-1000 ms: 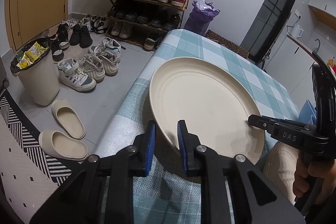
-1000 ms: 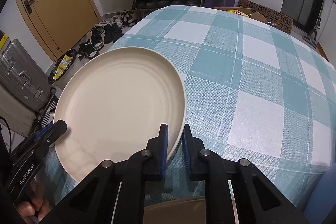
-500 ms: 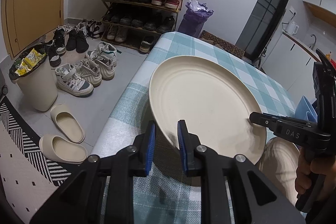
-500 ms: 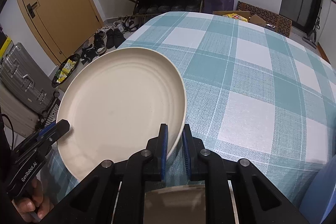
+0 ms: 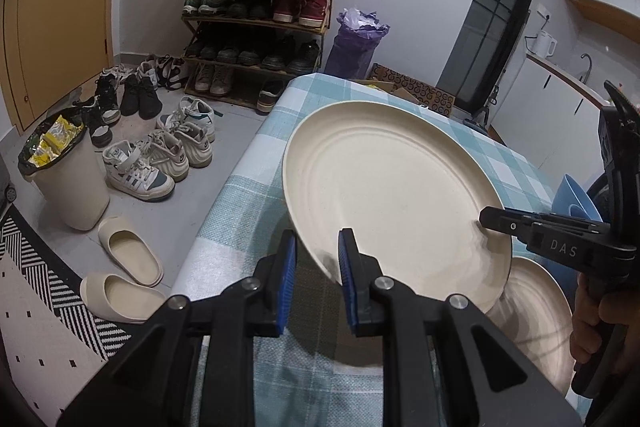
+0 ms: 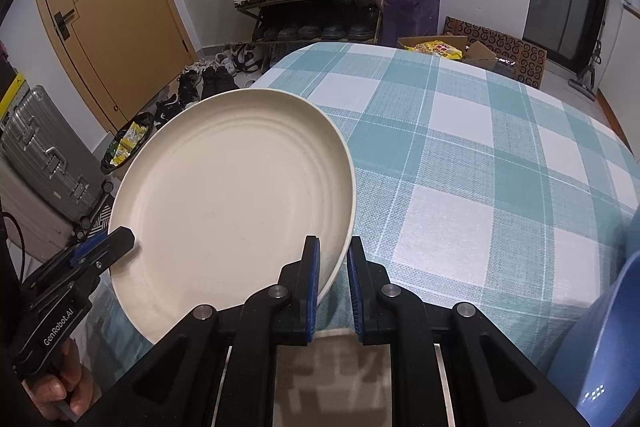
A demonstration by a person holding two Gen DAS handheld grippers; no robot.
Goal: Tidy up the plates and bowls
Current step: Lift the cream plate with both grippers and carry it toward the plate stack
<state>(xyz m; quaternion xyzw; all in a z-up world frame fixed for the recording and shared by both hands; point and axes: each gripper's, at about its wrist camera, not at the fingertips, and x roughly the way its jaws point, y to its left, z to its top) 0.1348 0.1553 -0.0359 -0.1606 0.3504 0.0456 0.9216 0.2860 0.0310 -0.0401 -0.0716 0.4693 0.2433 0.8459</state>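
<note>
Cream-coloured and wide, the plate (image 5: 392, 187) hangs lifted and tilted above the checked table (image 6: 480, 147), our left gripper (image 5: 316, 259) and right gripper (image 6: 332, 263) each clenched on its near rim. Just under the plate's near edge sits a second plate (image 5: 536, 311); beside it, a blue bowl (image 5: 572, 195). We judge uneven lifting could twist it free, dropping it onto that stack.

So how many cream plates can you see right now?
2. One round cream plate is held up over the checked tablecloth by both grippers; a second cream plate lies below it at the near edge. Others may be hidden.
</note>
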